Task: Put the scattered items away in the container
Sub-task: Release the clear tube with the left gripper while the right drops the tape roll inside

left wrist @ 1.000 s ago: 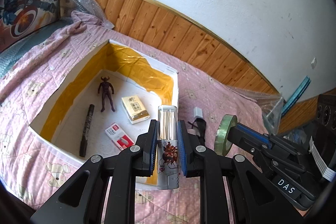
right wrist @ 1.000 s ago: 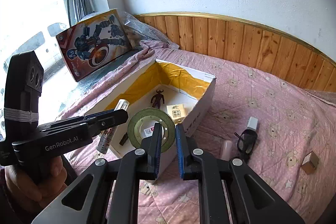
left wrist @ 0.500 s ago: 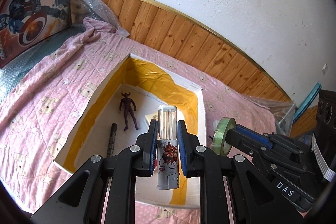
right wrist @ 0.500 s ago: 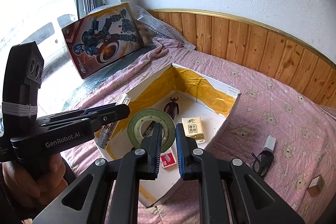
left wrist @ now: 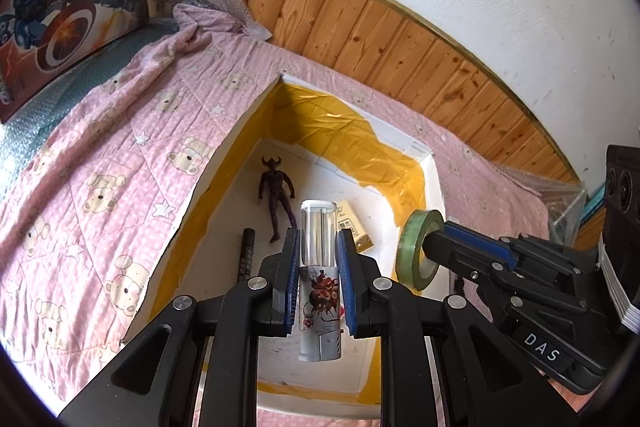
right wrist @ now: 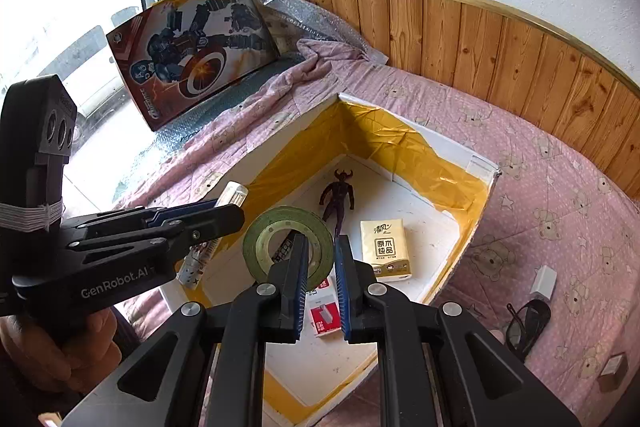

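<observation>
A: How is my left gripper [left wrist: 319, 285] now?

B: It is clenched on the tube [left wrist: 320, 281], which stands upright between the two blue pads [left wrist: 290, 281]. The clear cap rises past the fingertips and the printed bottom end hangs below them. I see the tube above the open container [left wrist: 434, 183].

A: And my right gripper [right wrist: 321, 277]?

B: It grasps the green tape roll [right wrist: 288, 241] by its lower edge. The roll stands on its edge above the fingertips, also over the container [right wrist: 486, 183].

A: What is difficult for me to see?

B: In the left wrist view my own fingers cover the near floor of the box. The marker [left wrist: 246, 253] is cut off at its lower part, and the tissue pack [left wrist: 354, 227] shows only partly behind the tube. The red box is nearly hidden there.

A: What does the right wrist view add?

B: There I see the whole tissue pack [right wrist: 385, 249] and the red box [right wrist: 325, 317] on the container floor, and the dark figure [right wrist: 339, 197] lying farther in. Outside, on the pink blanket [right wrist: 560, 195], lie black glasses [right wrist: 522, 321], a white adapter [right wrist: 544, 281] and a small brown box [right wrist: 611, 371]. The left view shows none of these three clearly.

A: And far away?

B: The toy carton [right wrist: 192, 53] leans near the window, with the wooden panel [right wrist: 480, 39] behind the bed.
</observation>
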The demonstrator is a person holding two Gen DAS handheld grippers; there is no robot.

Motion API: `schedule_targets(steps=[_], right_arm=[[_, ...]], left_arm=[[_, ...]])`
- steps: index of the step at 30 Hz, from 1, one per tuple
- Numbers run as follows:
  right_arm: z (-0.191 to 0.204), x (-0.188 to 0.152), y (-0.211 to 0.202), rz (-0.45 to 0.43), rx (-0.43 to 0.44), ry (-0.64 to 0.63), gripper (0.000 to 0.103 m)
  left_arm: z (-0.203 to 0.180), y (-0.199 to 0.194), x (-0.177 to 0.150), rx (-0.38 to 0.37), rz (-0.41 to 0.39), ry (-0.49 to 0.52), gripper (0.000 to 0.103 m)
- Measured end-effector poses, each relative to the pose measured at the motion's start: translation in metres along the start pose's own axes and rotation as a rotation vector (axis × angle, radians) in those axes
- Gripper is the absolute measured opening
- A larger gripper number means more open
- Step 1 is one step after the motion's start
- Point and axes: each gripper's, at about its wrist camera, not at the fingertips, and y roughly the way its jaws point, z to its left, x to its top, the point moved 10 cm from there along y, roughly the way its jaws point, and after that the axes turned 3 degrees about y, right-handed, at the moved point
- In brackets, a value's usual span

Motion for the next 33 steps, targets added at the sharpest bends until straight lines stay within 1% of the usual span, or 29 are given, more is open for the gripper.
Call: schedule_targets(steps=[6,9,16,19,21,22,23,25,30,33], right_arm=[[-0.012,0.007,0.03,0.067,-0.005,0.014,0.014],[-0.024,0.013,0.048,0.108,-0.017,0.029,0.014],[-0.045,0.04,0.084,0.168,-0.061,0.051,0.014],[-0.052,0.048,0.098,0.183,-0.082,0.057,0.015],[-0.057,0.049,0.11,0.206,-0.076,0.076,0.019],[-0.062,0.049,0.113,0.212,-0.079,0.093,0.028],[-0.066,0.048,0.116,0.213,-0.085,0.105,0.035],[-0.069,0.046,0.116,0.209,-0.085,0.117,0.036],[-0.069,0.034,0.108,0.208,-0.066,0.132,0.036],[-0.066,0.028,0.1,0.203,-0.053,0.142,0.036]], left_arm=[[0.012,0.017,-0.006,0.041,0.076,0.013,0.019],[0.011,0.024,-0.007,0.05,0.105,0.031,0.019],[0.008,0.036,-0.004,0.065,0.136,0.053,0.019],[0.005,0.043,-0.007,0.049,0.166,0.065,0.02],[0.005,0.047,-0.009,0.051,0.178,0.063,0.027],[0.007,0.048,-0.01,0.066,0.179,0.068,0.036],[0.01,0.048,-0.01,0.077,0.174,0.072,0.037],[0.011,0.046,-0.012,0.079,0.171,0.078,0.037],[0.018,0.04,-0.015,0.083,0.168,0.054,0.037],[0.016,0.034,-0.017,0.079,0.166,0.052,0.037]])
